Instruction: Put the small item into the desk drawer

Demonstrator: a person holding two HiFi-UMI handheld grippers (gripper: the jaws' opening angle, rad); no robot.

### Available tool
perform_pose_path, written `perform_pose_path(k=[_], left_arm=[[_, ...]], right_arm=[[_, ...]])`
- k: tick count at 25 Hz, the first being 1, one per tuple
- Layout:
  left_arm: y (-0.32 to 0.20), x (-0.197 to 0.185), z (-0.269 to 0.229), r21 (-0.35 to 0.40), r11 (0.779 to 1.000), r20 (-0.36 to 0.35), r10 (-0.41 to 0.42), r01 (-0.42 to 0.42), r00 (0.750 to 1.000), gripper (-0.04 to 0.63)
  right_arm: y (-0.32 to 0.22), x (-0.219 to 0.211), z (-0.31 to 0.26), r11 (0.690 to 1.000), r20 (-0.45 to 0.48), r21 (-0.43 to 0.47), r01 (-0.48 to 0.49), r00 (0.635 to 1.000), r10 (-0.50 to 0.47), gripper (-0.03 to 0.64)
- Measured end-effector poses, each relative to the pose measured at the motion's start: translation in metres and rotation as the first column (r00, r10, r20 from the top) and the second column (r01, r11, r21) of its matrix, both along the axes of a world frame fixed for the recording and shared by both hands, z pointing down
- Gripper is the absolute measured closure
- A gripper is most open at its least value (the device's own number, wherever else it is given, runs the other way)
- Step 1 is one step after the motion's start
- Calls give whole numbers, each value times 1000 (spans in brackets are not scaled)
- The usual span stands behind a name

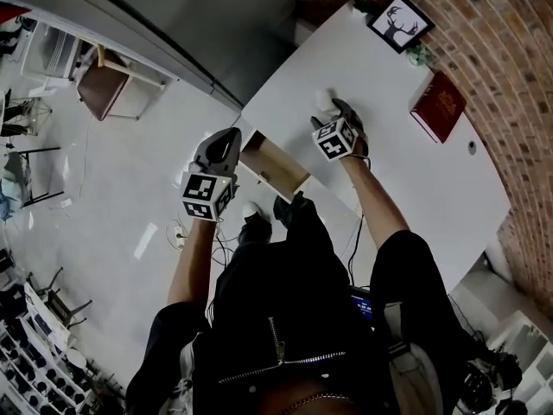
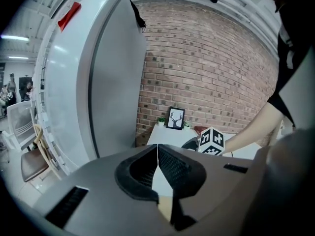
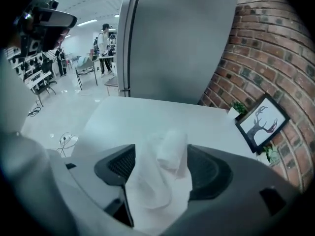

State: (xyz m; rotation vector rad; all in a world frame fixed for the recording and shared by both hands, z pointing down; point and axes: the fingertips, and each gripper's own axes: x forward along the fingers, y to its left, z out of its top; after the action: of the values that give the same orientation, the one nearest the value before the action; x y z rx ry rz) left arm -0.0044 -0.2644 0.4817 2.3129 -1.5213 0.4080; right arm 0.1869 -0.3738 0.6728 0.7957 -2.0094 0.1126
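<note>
Office: white desk (image 1: 406, 171), brick wall (image 1: 510, 50)

left gripper (image 1: 229, 138) jaws together, right gripper (image 1: 335, 107) tilted down — jaws wide apart

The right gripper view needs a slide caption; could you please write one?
Open right gripper straddles a crumpled small white item on the desk, framed deer picture beyond.
</note>
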Motion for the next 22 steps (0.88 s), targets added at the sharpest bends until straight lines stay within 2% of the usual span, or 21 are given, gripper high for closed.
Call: perform_pose_path(k=[3, 7, 9, 11, 14, 17, 22], left_arm=[[9, -12, 6, -19, 999, 2, -36, 36, 999, 574], [21, -24, 17, -45, 996, 0, -76, 76, 997, 574], [27, -28, 19, -55, 994, -2, -90, 90, 996, 574], [33, -34, 20, -60, 993, -4, -101, 100, 995, 574], [37, -43, 19, -58, 993, 0, -106, 106, 994, 574], [40, -49, 16, -51, 994, 2, -100, 100, 995, 574], [42, -55, 7, -26, 996, -6, -81, 81, 997, 574]], right_arm=[[-8, -1, 11, 1000, -6, -29, -6, 1000, 6, 305], [-17, -1, 24, 995, 1, -81, -61, 998, 61, 324], [-21, 2, 27, 991, 6, -88, -98, 995, 99, 349], [-26, 7, 27, 989, 2, -74, -132, 991, 132, 428], [-29, 10, 27, 984, 7, -72, -166, 986, 167, 439], [-27, 11, 17, 971, 58, -91, -219, 973, 225, 440], [-25, 5, -19, 967, 158, -47, -250, 954, 255, 443]])
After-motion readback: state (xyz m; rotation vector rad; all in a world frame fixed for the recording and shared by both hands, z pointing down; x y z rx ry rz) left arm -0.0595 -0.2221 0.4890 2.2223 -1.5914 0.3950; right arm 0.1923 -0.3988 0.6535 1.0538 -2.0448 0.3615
